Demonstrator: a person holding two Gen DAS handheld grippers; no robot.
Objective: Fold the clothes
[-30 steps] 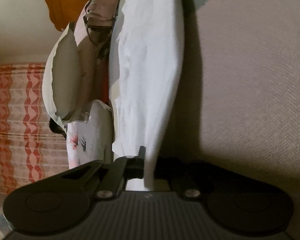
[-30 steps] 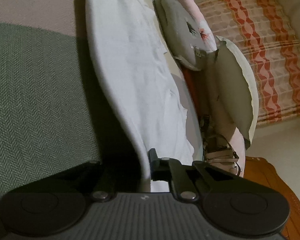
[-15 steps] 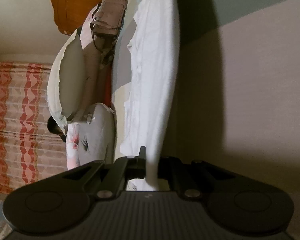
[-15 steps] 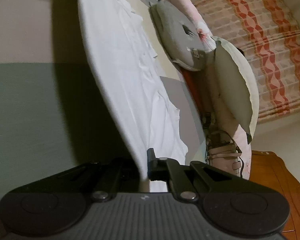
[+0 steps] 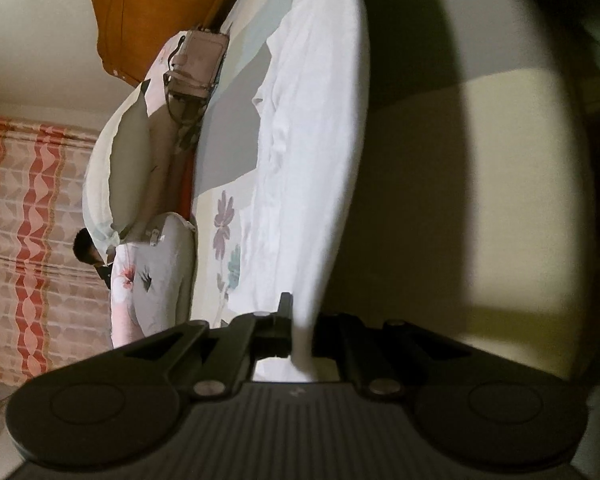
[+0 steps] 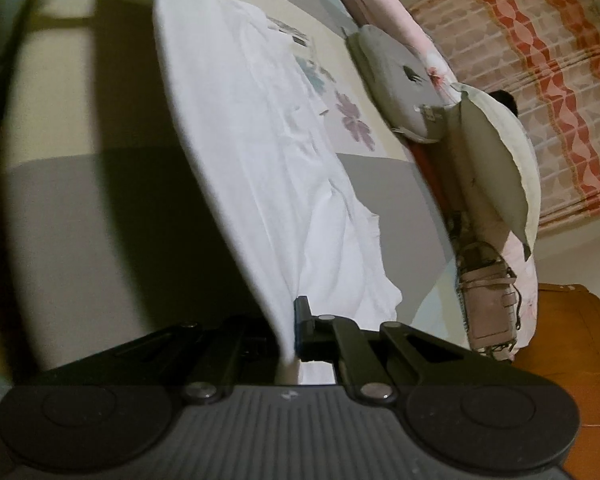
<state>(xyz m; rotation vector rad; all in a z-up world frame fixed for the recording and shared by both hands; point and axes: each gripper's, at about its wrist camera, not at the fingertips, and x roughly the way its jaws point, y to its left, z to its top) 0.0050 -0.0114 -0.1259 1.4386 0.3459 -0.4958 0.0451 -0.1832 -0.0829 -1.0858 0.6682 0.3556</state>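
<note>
Both grippers are clamped on the white garment and it hangs stretched between them above the bed sheet. The left gripper has its fingers pressed together on one edge of the cloth; the right gripper pinches the opposite edge the same way, and its far tip shows at the top of the left view. The lower part of the garment trails onto the sheet, beside its flower print. Along the far side of the bed lie pillows, and a pink handbag rests against them; whether anything is inside the handbag cannot be told. A patterned curtain hangs behind.
</note>
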